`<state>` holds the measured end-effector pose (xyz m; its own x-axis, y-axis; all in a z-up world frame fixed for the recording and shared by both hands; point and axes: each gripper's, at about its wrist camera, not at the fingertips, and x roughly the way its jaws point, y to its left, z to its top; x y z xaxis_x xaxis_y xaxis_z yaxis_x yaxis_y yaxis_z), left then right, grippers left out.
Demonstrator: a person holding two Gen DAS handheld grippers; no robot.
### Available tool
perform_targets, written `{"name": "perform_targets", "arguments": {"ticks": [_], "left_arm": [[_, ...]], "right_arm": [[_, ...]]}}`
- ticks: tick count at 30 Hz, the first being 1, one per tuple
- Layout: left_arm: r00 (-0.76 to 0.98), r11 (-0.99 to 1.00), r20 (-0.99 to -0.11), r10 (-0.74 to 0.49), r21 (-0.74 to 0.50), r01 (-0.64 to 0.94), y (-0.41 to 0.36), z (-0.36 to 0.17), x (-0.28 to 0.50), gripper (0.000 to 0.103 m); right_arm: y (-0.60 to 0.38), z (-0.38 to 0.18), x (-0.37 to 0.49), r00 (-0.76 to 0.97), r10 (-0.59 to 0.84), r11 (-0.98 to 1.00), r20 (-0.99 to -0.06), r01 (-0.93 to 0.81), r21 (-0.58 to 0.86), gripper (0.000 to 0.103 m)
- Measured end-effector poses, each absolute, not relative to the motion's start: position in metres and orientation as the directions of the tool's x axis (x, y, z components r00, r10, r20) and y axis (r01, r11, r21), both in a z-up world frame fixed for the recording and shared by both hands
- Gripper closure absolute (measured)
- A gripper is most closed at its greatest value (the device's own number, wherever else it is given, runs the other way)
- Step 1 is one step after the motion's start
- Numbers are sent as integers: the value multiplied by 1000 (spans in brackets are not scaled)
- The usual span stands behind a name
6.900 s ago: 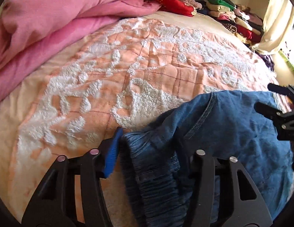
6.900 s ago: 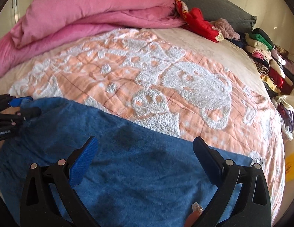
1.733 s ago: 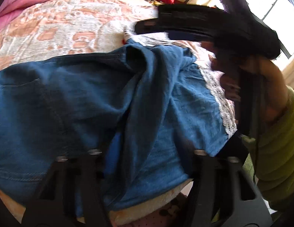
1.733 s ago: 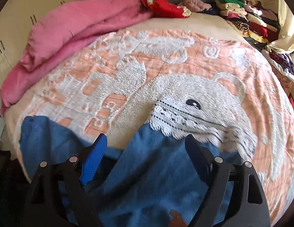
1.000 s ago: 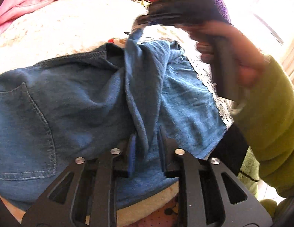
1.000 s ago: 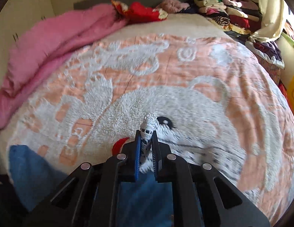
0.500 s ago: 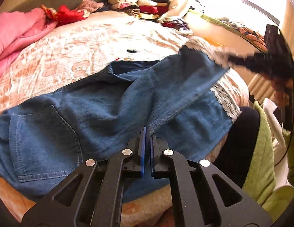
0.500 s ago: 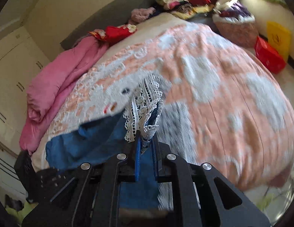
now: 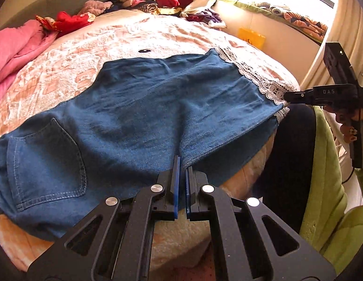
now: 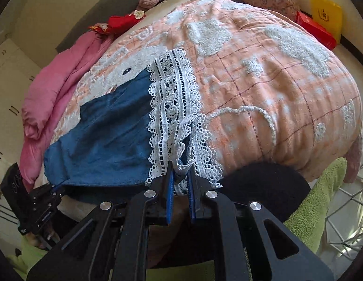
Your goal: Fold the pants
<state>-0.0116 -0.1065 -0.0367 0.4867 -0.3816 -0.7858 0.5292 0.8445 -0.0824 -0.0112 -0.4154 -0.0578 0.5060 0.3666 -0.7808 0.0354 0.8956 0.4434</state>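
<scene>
The blue pants point(image 9: 144, 114) lie spread flat across the bed point(image 9: 106, 42), folded leg on leg, pocket side up near the bed's front edge. The left claw point(image 9: 180, 164) is clamped on the denim edge at the crotch. The right claw point(image 10: 180, 175) is clamped on the white lace hem point(image 10: 174, 107), pulling it toward the bed's side.

Bunched pants point(image 9: 139, 107) now pulled flat across the bed between both closed grippers
</scene>
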Motion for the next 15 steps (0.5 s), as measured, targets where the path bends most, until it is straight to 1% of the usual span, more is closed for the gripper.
{"name": "perform_targets", "arguments": {"ticks": [4, 15], "left_arm": [[466, 841, -804, -369, -75, 536, -110, -44, -11, 103], [437, 824, -815, -381, -86, 559, -112, -52, -11, 101]], "right_arm": [[-411, -68, -9, 475, 322, 919, -819, 52, 392, 93], [-410, -70, -15, 457, 257, 946, -852, 62, 319, 92]]}}
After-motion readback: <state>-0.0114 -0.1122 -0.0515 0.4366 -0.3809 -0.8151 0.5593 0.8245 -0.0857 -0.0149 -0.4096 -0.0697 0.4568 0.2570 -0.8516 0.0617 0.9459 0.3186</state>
